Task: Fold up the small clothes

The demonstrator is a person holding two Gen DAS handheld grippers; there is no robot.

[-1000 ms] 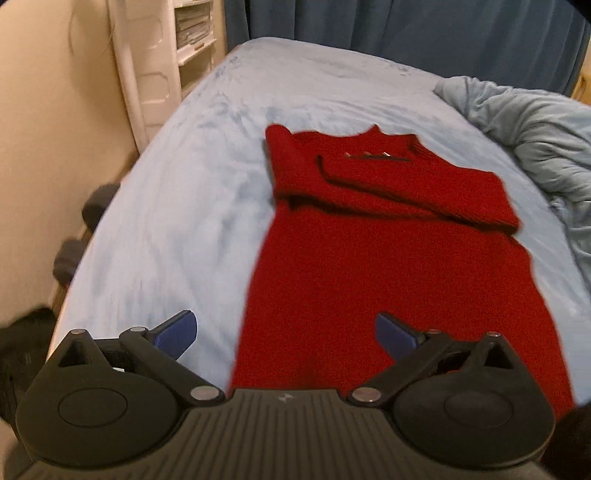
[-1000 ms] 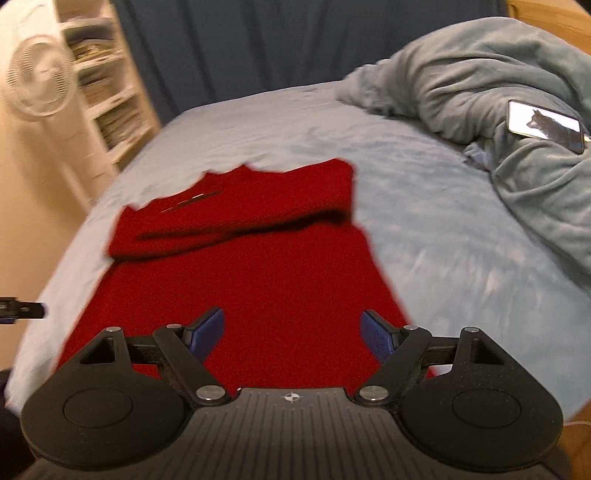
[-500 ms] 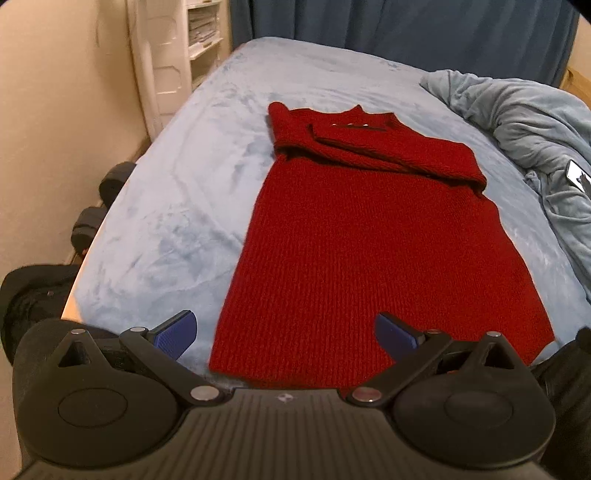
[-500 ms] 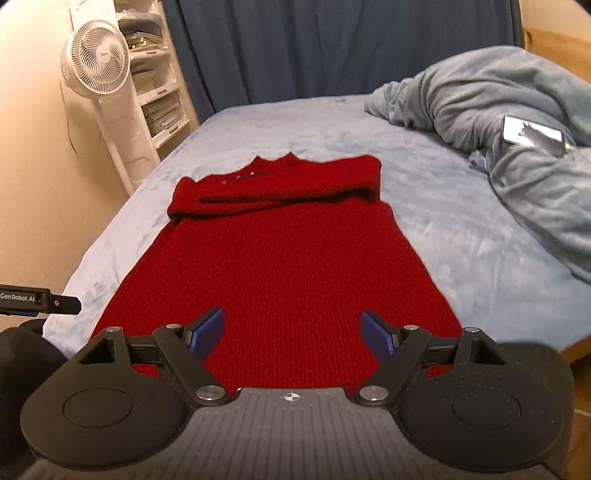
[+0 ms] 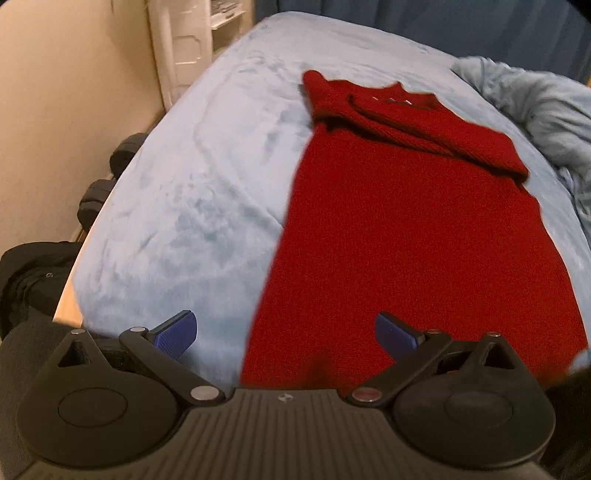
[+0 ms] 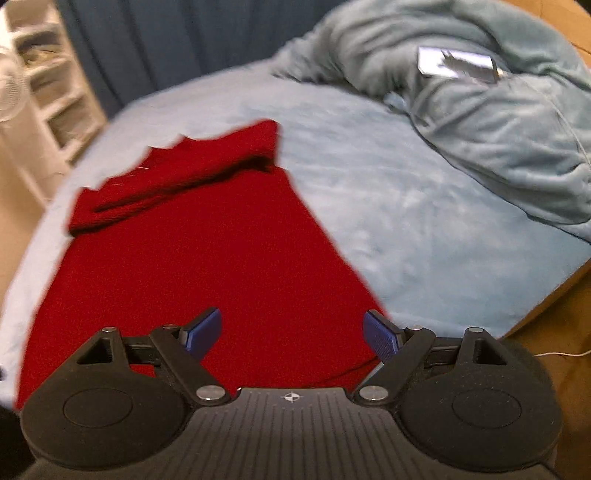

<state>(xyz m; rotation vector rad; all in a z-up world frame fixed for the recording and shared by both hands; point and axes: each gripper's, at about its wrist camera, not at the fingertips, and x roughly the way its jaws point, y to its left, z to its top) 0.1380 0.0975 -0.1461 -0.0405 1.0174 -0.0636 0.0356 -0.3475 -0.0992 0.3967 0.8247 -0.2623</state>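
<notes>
Left gripper: one, blue fingers spread wide, released, above the near left hem corner.
Right gripper: one, fingers spread wide, holding nothing, above the near right hem corner.
Red knit sweater: one, flat on the bed, hem nearest, both sleeves folded across the chest at the far end.
Bed: one, pale blue sheet.
Blanket: one, bunched at right; one phone lies on it.
Shelf unit: one, far left; contents blurred.
</notes>
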